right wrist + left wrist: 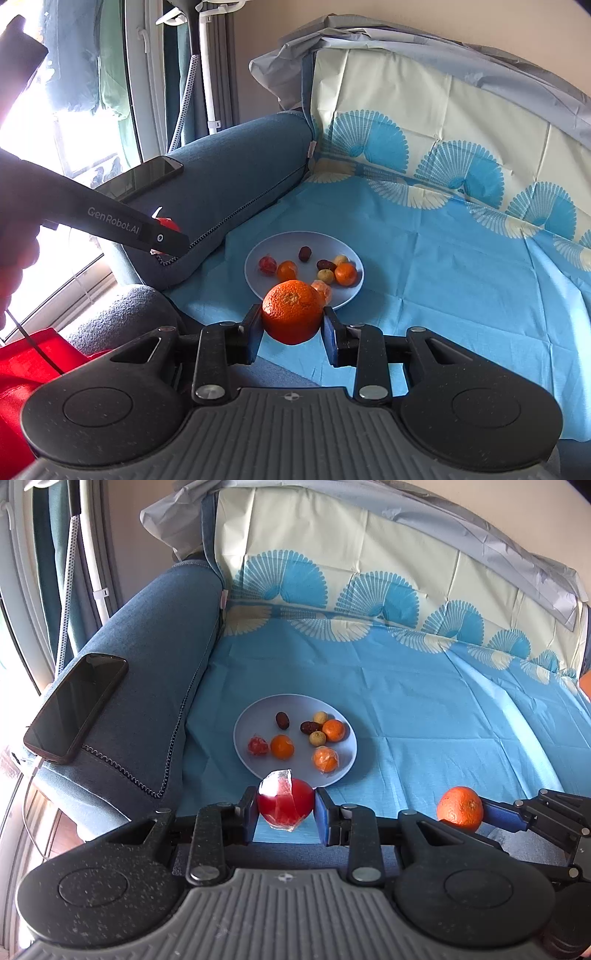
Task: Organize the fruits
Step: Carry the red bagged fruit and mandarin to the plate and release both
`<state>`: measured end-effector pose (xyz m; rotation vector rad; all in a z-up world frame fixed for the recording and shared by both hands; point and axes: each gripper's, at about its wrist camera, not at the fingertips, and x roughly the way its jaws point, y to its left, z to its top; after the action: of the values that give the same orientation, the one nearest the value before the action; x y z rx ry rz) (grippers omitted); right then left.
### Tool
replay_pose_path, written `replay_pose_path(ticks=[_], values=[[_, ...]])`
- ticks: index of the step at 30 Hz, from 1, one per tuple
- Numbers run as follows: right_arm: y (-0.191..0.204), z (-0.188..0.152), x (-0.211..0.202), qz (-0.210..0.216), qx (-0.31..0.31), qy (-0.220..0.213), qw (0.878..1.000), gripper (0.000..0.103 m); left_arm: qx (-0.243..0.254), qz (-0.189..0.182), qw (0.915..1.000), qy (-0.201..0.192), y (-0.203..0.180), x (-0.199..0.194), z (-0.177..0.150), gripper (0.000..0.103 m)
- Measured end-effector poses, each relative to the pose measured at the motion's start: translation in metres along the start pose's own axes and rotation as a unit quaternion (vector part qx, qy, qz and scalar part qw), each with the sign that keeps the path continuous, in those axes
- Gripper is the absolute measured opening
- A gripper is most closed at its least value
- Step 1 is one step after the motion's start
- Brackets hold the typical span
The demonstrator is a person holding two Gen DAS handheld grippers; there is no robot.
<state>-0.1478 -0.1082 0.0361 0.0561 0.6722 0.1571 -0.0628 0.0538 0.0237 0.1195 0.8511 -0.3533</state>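
At the lower centre of the left wrist view, the left gripper (pixel 285 808) pinches a round red fruit partly wrapped in clear plastic (pixel 285 805); in the right wrist view the right gripper (pixel 293 319) is clamped on a large dimpled orange (pixel 291 312). Both hang just short of the pale blue round plate (pixel 255 716) beyond — it sits mid-frame on the blue patterned cloth (pixel 424 701) and already carries small fruits. To do this well, lower each fruit over a bare patch of plate and release gently so nothing rolls. "GenRobot.AI" reads along the left gripper's side.

"GenRobot.AI" is printed on the left tool (pixel 162 236).
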Motion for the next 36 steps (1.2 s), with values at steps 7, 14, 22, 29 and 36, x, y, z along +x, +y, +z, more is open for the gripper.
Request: replay_pose_path(ticks=[7,14,22,29,36], values=[[-0.005,0.005,0.013,0.002,0.011,0.012,1.000,0.035,-0.003,0.003,0.9998,0.018,0.005,0.017,0.007,0.035],[-0.009,0.011,0.036,0.008,0.025,0.021,0.999,0.035,-0.005,0.005,0.9996,0.028,0.009,0.037,0.018,0.035],[-0.019,0.021,0.076,0.015,0.038,0.038,0.998,0.035,-0.010,0.003,0.9986,0.052,0.013,0.079,0.037,0.035],[-0.029,0.030,0.125,0.014,0.036,0.051,0.998,0.035,-0.006,-0.007,0.9981,0.061,0.012,0.125,0.057,0.035],[-0.049,0.034,0.181,0.001,0.035,0.070,0.997,0.035,0.007,-0.010,0.9963,0.085,0.006,0.183,0.070,0.035]])
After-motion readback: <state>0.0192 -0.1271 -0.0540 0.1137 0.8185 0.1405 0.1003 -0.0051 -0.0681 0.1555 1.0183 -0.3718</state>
